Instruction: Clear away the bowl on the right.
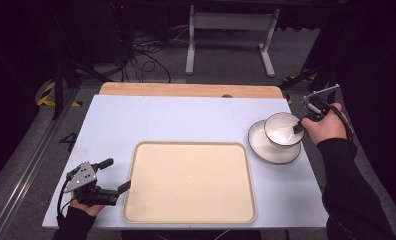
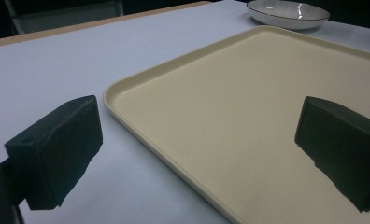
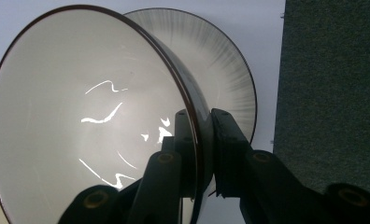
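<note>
- The small white ceramic bowl with a thin dark rim [image 1: 284, 128] sits at the right of the high view, held above the wide white ceramic plate with a dark rim [image 1: 266, 146] and overlapping that plate's upper right part.
- The right gripper [image 1: 299, 127] is clenched on the bowl's wall: in the right gripper view one jaw lies inside the bowl [image 3: 87, 121] and the other outside, with the rim pinched between them and the plate [image 3: 220, 60] behind.
- The bowl is tilted in this grip, and it looks empty, showing only glints of light on its glaze.
- The step in hand seems to be lifting the bowl off the plate, probably to carry it to the tray.
- The next move would call for a firm pinch while the bowl travels toward the middle of the frame, then a level set-down.
- The plate, as far as its bare part shows, holds nothing else.
- The large beige rectangular plastic tray with rounded corners [image 1: 188, 181] lies lower centre, empty.
- The left gripper [image 1: 115, 176] rests at lower left by the tray's corner, jaws released wide with nothing between them.
- All of it sits on the pale blue tabletop [image 1: 151, 117].
</note>
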Motion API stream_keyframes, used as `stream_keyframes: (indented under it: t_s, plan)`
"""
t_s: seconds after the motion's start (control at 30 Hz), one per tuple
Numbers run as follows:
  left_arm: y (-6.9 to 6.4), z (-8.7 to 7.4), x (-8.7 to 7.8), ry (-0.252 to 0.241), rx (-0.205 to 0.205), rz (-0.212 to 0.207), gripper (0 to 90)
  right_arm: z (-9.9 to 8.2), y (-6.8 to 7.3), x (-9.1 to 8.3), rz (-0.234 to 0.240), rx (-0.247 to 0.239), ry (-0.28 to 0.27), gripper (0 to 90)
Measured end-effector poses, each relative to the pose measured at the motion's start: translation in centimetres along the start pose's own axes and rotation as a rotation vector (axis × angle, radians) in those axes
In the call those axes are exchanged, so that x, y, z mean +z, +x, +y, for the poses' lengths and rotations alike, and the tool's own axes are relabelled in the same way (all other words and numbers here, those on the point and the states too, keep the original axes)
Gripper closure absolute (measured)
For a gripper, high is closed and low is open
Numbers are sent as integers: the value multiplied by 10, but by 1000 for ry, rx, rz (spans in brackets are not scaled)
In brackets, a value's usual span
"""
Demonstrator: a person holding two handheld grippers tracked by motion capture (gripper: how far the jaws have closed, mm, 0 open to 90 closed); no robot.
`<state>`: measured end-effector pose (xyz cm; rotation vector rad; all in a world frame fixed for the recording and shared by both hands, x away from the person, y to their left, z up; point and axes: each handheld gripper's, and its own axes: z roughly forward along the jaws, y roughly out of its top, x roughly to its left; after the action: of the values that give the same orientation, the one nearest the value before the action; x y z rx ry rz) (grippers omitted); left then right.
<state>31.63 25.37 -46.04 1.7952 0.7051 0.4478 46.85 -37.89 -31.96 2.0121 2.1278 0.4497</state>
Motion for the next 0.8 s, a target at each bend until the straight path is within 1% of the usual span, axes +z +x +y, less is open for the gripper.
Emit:
stream_keyframes:
  t_s: [0.13, 0.27, 0.3, 0.47, 0.53, 0.6, 0.67, 0.8]
  plan:
    - [0, 0, 0, 1, 2, 0, 16, -1, 5, -6, -8, -21, -1, 818]
    - [0, 0, 0, -1, 0, 0, 16, -2, 9, -14, 4, -35, -12, 818]
    - [0, 0, 0, -1, -1, 0, 16, -2, 11, -17, 9, -31, -12, 819]
    - [0, 0, 0, -2, 0, 0, 16, -3, 19, -25, 0, -56, -13, 818]
    - [0, 0, 0, -1, 0, 0, 16, -4, 22, -28, 8, -63, -10, 817]
    - [0, 0, 0, 0, -2, -1, 16, -5, 25, -29, 23, -70, 0, 818]
    - [-1, 0, 0, -1, -2, -1, 16, -6, 28, -29, 25, -77, 5, 817]
    - [0, 0, 0, -2, 2, 1, 16, -8, 42, -26, 33, -114, 11, 816]
